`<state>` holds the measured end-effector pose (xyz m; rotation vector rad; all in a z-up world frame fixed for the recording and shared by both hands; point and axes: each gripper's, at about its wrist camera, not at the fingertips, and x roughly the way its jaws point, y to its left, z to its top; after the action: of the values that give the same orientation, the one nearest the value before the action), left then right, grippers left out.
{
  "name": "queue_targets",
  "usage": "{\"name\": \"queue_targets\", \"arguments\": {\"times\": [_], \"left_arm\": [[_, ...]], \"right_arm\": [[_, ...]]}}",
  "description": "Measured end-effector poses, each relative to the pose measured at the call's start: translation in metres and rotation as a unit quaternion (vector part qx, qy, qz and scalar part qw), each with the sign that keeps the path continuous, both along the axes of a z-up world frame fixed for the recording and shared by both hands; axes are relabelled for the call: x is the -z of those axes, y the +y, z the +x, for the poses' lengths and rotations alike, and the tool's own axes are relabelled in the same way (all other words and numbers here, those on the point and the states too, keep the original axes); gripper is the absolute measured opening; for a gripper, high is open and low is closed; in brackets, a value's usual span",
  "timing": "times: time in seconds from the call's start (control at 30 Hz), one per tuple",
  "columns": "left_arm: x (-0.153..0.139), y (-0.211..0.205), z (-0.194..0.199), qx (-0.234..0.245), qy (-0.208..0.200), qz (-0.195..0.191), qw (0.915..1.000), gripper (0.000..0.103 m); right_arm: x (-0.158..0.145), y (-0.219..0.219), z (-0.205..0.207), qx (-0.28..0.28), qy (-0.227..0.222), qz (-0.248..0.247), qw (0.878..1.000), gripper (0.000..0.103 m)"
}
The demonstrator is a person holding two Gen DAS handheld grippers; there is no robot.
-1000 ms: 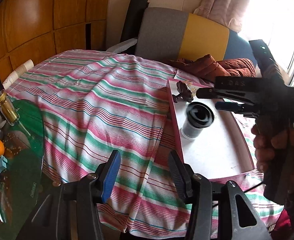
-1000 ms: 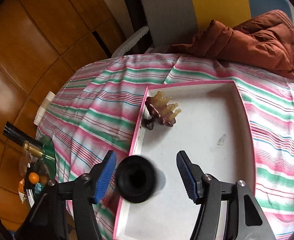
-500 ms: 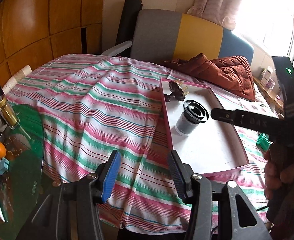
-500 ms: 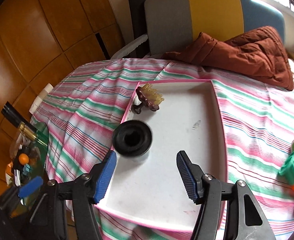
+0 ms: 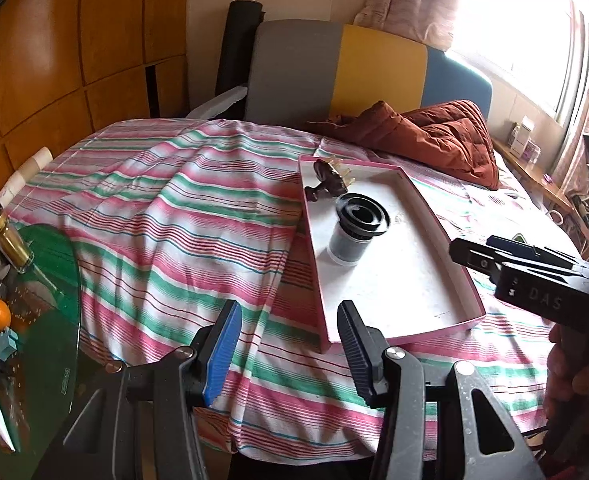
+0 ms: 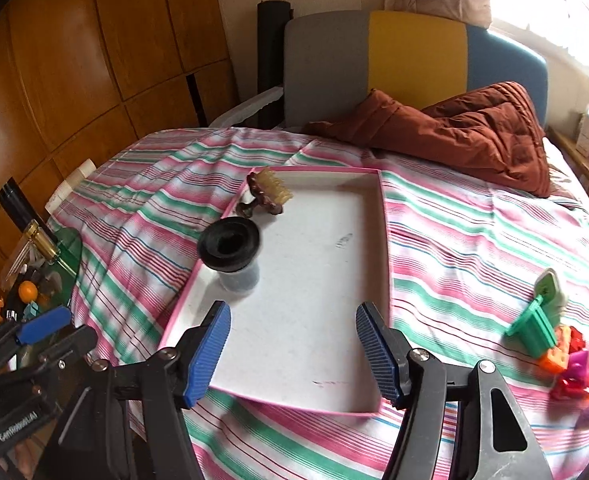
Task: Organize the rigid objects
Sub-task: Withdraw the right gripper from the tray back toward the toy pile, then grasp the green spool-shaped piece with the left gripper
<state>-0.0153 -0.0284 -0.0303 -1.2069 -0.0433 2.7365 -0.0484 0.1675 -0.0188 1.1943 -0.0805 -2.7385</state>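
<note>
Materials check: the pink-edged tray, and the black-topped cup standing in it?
Pink-edged tray: looks like cardboard, a box lid perhaps; matte white floor with scuffs, thin folded walls.
Black-topped cup: matte black ribbed top, probably rubber or soft plastic; translucent grey body, probably plastic. Neither is certain from sight alone.

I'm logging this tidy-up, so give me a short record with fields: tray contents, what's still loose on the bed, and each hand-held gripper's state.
tray: pink rim, white floor, on striped bedspread
in tray: black-lidded jar, upright; brown hair clip at far corner
loose on bedspread: green toy, orange and red toys, right of tray
left hand-held gripper: open, empty
right hand-held gripper: jaws opening, nothing between them
</note>
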Motion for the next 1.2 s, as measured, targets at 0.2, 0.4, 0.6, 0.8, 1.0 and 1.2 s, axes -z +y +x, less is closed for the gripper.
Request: {"name": "queue_targets", "arguments": {"times": [0.2, 0.4, 0.6, 0.8, 1.0, 1.2], "left_arm": [[-0.001, 0.013, 0.0, 0.017, 0.001, -0.006, 0.9998, 0.05], [-0.002, 0.029, -0.001, 0.037, 0.0, -0.01, 0.9993, 0.05], [-0.004, 0.047, -0.002, 0.062, 0.004, -0.015, 0.9979, 0.05], [-0.007, 0.073, -0.005, 0.096, 0.005, -0.014, 0.9953, 0.05], [-0.01, 0.112, -0.007, 0.148, -0.002, -0.014, 0.9889, 0.05], [-0.009, 0.171, -0.01, 0.216, -0.017, -0.009, 0.9761, 0.065]], "right_arm": [[-0.003, 0.031, 0.016, 0.027, 0.007, 0.003, 1.0, 0.069], [-0.005, 0.075, 0.029, 0.075, 0.009, 0.002, 0.997, 0.07], [-0.008, 0.13, 0.045, 0.132, 0.007, 0.004, 0.991, 0.07], [-0.014, 0.201, 0.073, 0.214, 0.013, -0.003, 0.977, 0.077], [-0.015, 0.285, 0.108, 0.32, 0.017, -0.024, 0.947, 0.08], [-0.001, 0.345, 0.134, 0.397, 0.024, -0.053, 0.916, 0.08]]}}
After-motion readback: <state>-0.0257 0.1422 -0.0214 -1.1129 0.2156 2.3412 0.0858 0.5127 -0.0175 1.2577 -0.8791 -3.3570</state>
